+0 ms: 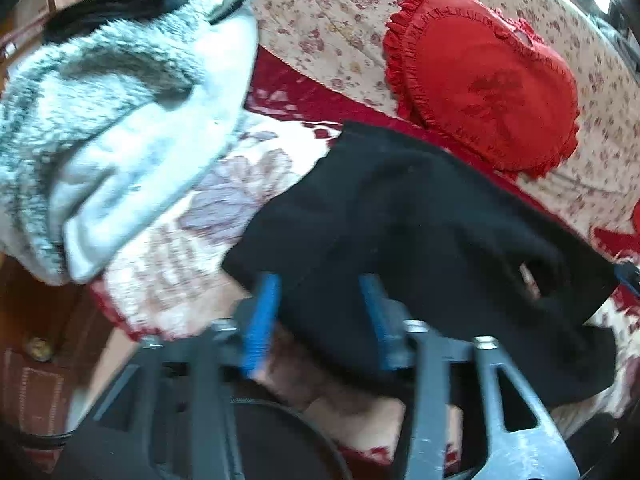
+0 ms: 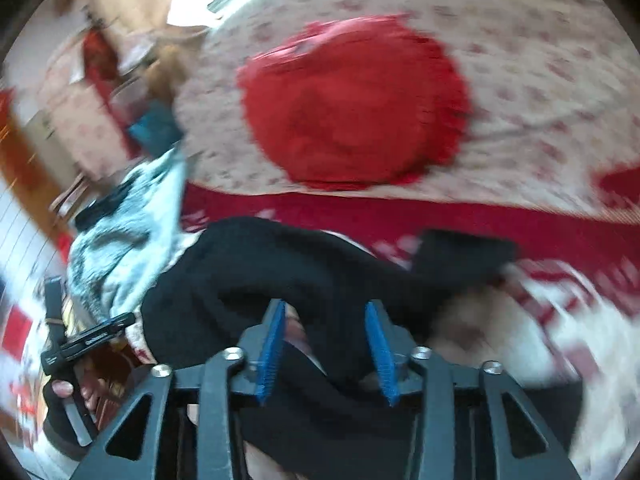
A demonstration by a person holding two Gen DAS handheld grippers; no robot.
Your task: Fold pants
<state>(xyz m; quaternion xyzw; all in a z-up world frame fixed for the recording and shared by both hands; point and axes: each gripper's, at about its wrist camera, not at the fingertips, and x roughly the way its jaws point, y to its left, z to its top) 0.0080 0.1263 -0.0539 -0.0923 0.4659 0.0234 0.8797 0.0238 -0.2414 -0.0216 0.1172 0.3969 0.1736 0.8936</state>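
The black pants point(image 1: 400, 220) lie bunched on a red and white flowered blanket point(image 1: 208, 216). My left gripper point(image 1: 320, 300) stands open over their near edge; its blue pads point(image 1: 262, 316) sit apart, with black cloth lying loose between them. In the blurred right wrist view the same pants point(image 2: 260, 280) stretch across the blanket, one end point(image 2: 464, 256) reaching right. My right gripper point(image 2: 326, 340) is open too, with a fold of the pants between and under its blue pads point(image 2: 380, 348), not pinched. At that view's left edge a hand holds the left gripper's body point(image 2: 80, 344).
A red heart-shaped frilled cushion point(image 1: 484, 92) rests on a cream flowered bedcover point(image 1: 320, 12) beyond the pants. A fluffy grey and white garment point(image 1: 112, 120) is heaped to the left, close to the pants. A wooden floor and furniture point(image 1: 36, 344) lie past the bed's left edge.
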